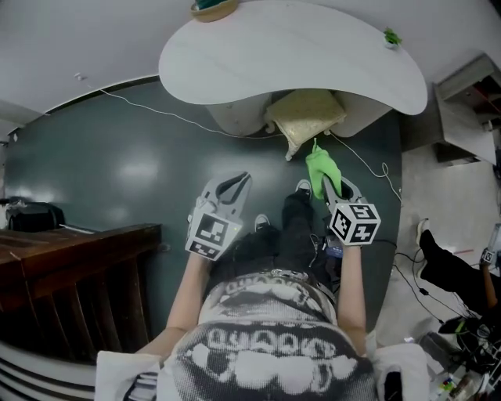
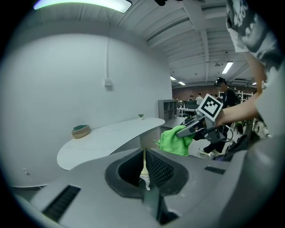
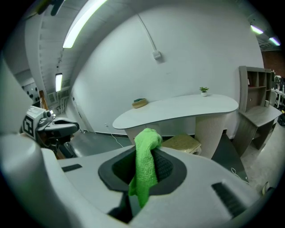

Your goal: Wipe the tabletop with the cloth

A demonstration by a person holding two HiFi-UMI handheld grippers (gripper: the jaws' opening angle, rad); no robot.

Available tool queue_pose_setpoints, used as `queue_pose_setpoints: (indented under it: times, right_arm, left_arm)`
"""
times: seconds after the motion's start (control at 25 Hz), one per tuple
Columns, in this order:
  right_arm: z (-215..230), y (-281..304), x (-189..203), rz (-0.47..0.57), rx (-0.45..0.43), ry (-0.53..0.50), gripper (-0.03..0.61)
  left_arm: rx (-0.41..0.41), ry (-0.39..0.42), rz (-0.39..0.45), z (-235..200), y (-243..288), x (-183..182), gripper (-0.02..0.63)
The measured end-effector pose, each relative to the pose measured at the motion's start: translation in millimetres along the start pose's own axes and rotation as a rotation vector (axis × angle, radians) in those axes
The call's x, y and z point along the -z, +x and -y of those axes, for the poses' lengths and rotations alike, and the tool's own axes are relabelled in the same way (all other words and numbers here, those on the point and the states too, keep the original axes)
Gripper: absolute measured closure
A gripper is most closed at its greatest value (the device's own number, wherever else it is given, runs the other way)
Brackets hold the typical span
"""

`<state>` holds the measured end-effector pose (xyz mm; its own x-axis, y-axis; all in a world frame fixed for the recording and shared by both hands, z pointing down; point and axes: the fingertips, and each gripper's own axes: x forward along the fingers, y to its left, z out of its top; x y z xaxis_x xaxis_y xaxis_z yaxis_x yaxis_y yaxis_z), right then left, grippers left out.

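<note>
The white curved tabletop [image 1: 297, 55] lies ahead of me, a little away from both grippers; it also shows in the gripper views [image 2: 107, 138] [image 3: 178, 109]. My right gripper [image 1: 333, 186] [image 3: 147, 156] is shut on a bright green cloth [image 1: 319, 171] [image 3: 144, 164], which sticks up above the jaws and hangs down between them. The left gripper view catches that cloth [image 2: 173, 141] from the side. My left gripper [image 1: 237, 182] [image 2: 144, 156] is held level with it on the left, jaws together with nothing in them. Both hover over the dark floor, short of the table.
A small bowl [image 1: 213, 8] and a tiny potted plant [image 1: 391, 37] stand on the tabletop's far ends. A beige cushion [image 1: 305, 117] sits under the table by its base. Dark wooden furniture [image 1: 70, 258] is at my left, a grey shelf [image 1: 470, 102] and a seated person's leg [image 1: 446, 266] at my right.
</note>
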<state>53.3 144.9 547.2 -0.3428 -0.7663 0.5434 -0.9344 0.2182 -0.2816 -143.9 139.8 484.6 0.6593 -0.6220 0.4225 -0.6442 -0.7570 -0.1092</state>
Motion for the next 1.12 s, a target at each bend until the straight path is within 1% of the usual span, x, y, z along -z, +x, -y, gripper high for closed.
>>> queue_pose_setpoints:
  times: [0.24,0.4,0.64,0.8,1.12]
  right_arm:
    - [-48,-20,11,0.028,-0.066,-0.045,0.532]
    - [-61,-33,23,0.026,-0.076,-0.057,0.532]
    - [-68,-45,31,0.033,-0.077,-0.098,0.532]
    - [-63,-51,28,0.040,-0.068,-0.126,0.532]
    - [-48,-67,29,0.030,-0.040,-0.160,0.532]
  left_arm:
    - [0.008,-0.009,0.000,17,-26,16,0.600]
    - [0.009,-0.023,-0.002,30,-34,24,0.600]
    - [0.011,-0.034,0.008,41,-40,30,0.600]
    - [0.014,-0.033,0.026,47,-37,26,0.600]
    - [0.058,-0.024,0.032,62,-24,22,0.600]
